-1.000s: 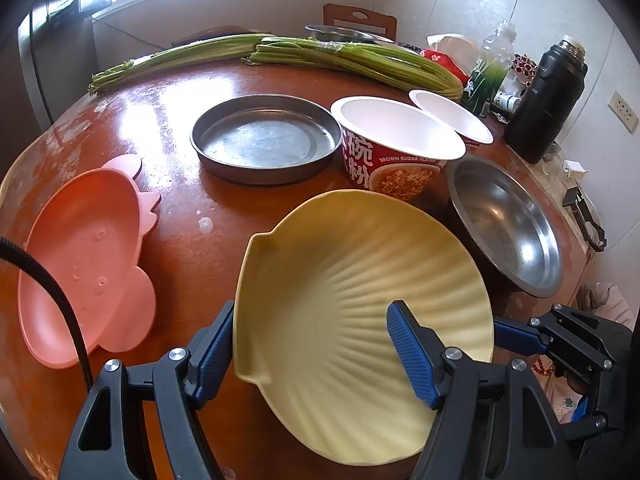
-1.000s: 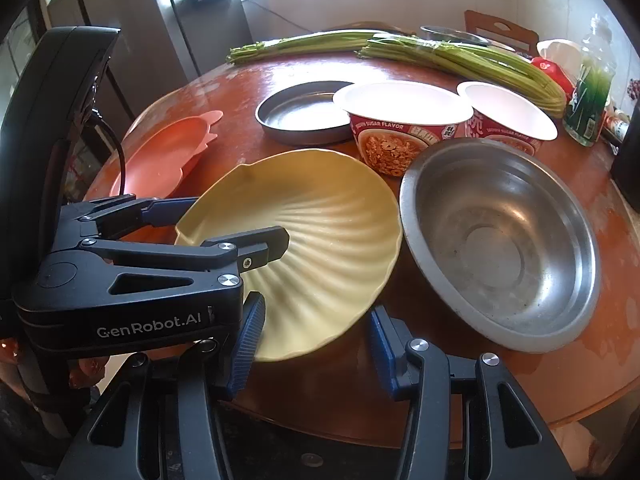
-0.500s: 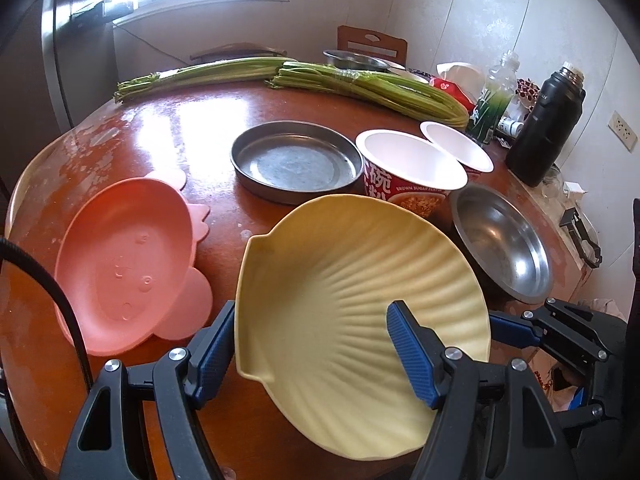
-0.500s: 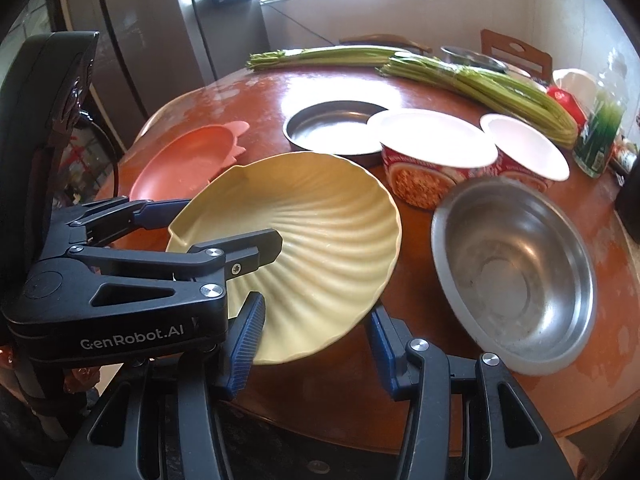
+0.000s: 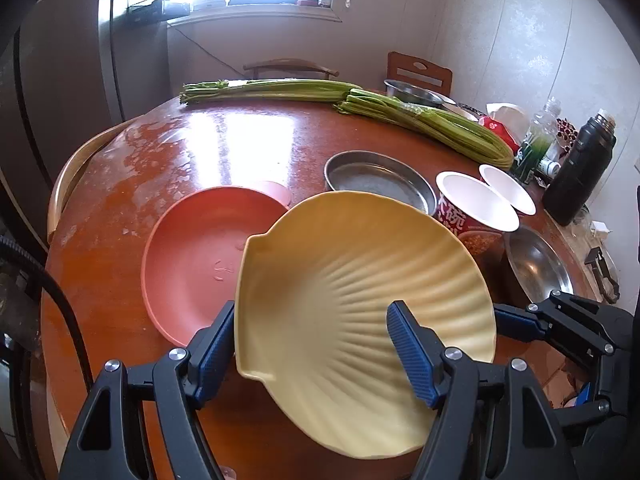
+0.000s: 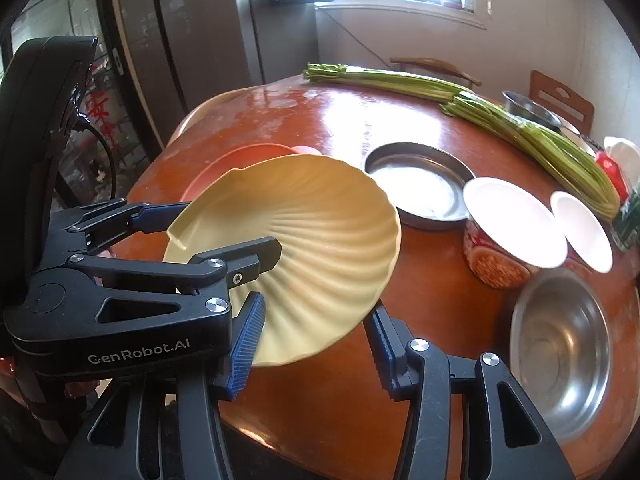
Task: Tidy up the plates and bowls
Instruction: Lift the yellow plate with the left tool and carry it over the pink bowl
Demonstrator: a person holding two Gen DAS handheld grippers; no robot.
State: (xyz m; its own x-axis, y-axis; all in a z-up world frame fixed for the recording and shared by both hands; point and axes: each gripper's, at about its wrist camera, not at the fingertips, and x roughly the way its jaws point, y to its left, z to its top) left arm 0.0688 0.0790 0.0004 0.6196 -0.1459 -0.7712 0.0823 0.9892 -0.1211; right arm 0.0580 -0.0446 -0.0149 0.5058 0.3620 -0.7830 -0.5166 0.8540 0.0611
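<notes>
While both grippers grip it, the plate hangs clear of the table.
Yellow shell plate (image 5: 360, 280): tilted in the air, partly over the pink plate (image 5: 200, 256).
Left gripper (image 5: 310, 354): jaws fairly wide, clamped across the yellow plate's near edge.
Right gripper (image 6: 316, 350): jaws narrower, pinching its rim.
Steel pan (image 5: 380, 180): on the red table (image 5: 224, 148), beyond the plate.
Noodle cups (image 5: 476, 208): two, beside the pan.
Steel bowl (image 6: 560, 356): near the table's edge.

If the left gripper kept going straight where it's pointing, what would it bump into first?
Probably the yellow shell plate that the left gripper already straddles; beyond it lies the pink plate, though depth is unclear.
</notes>
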